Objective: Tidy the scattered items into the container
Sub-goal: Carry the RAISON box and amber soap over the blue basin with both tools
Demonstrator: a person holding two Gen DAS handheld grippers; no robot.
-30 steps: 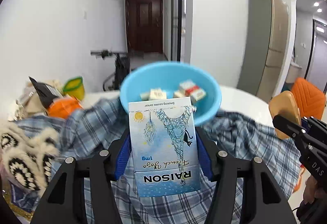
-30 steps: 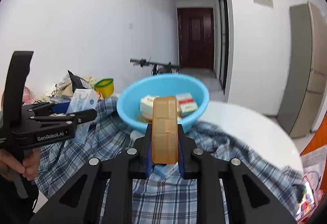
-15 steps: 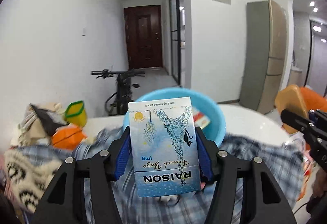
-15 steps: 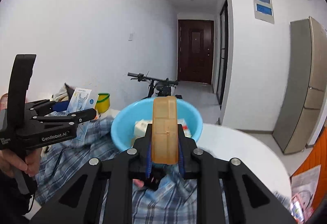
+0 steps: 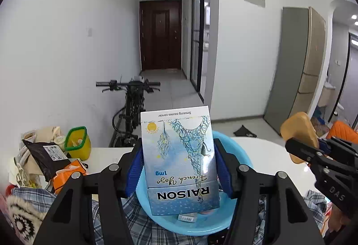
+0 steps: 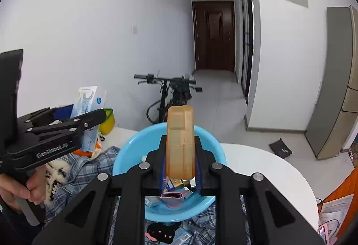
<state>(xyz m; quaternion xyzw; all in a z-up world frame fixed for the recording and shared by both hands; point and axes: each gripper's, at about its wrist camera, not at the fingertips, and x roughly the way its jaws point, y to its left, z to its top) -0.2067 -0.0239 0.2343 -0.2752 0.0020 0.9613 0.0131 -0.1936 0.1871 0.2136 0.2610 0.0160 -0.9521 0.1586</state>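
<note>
My left gripper (image 5: 179,169) is shut on a blue-and-white Raison cigarette box (image 5: 179,155), held upright over the light blue basin (image 5: 241,160). My right gripper (image 6: 180,166) is shut on a translucent amber plastic case (image 6: 180,142), held upright over the same basin (image 6: 134,146). The basin sits on a blue plaid cloth (image 6: 85,169) and holds several small boxes (image 6: 172,197). The left gripper with its box shows at the left of the right wrist view (image 6: 87,119). The right gripper with the amber case shows at the right of the left wrist view (image 5: 299,140).
A white round table (image 6: 268,169) lies under the cloth. A yellow tub with a green rim (image 5: 77,143), an orange pack (image 5: 69,174), a black bag (image 5: 47,155) and a knitted item (image 5: 20,218) crowd the left. A bicycle (image 5: 132,102) stands behind.
Both grippers have risen and moved forward with their items. They now hang over the basin, which has dropped low in both views.
</note>
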